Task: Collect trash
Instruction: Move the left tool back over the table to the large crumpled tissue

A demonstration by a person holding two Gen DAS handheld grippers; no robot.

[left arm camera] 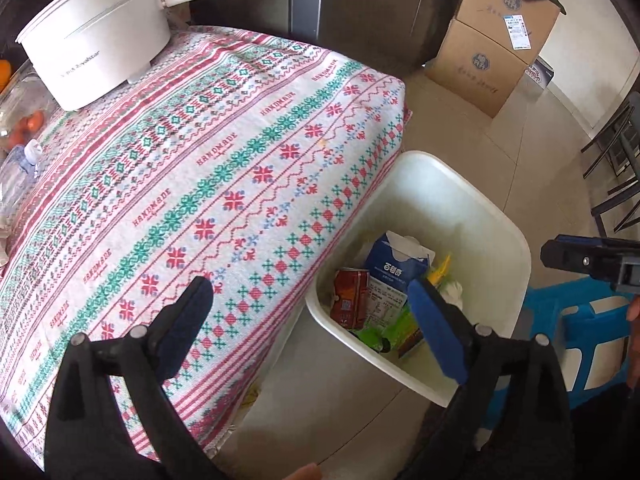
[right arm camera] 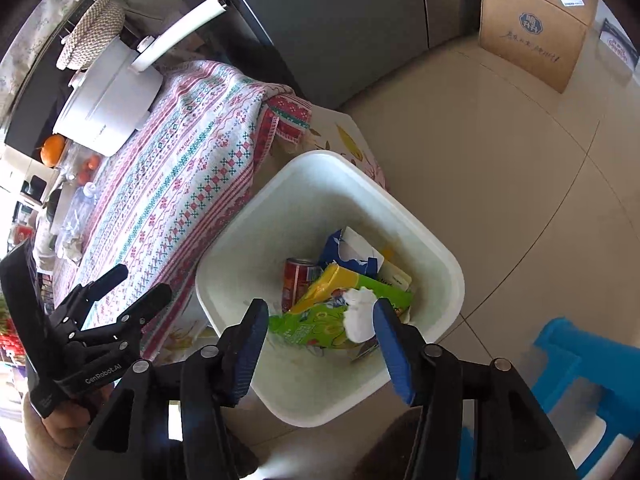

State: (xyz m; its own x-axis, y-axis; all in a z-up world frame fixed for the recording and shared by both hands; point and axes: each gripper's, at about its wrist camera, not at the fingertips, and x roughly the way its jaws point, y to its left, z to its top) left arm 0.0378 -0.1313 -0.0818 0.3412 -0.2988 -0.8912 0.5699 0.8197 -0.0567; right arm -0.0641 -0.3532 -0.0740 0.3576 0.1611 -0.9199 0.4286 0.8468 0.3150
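A white bin stands on the floor beside the table. It holds a red can, a blue carton, green packaging and a white tissue. My left gripper is open wide and empty, one finger over the tablecloth and the other over the bin. In the right wrist view my right gripper hangs open over the bin. A crumpled white tissue sits between its fingers close to the right pad, over the green and yellow carton. The left pad is apart from it.
The table with a patterned cloth carries a white electric pot and a plastic bottle. Cardboard boxes stand by a dark fridge. A blue stool is right of the bin, with black chair legs beyond.
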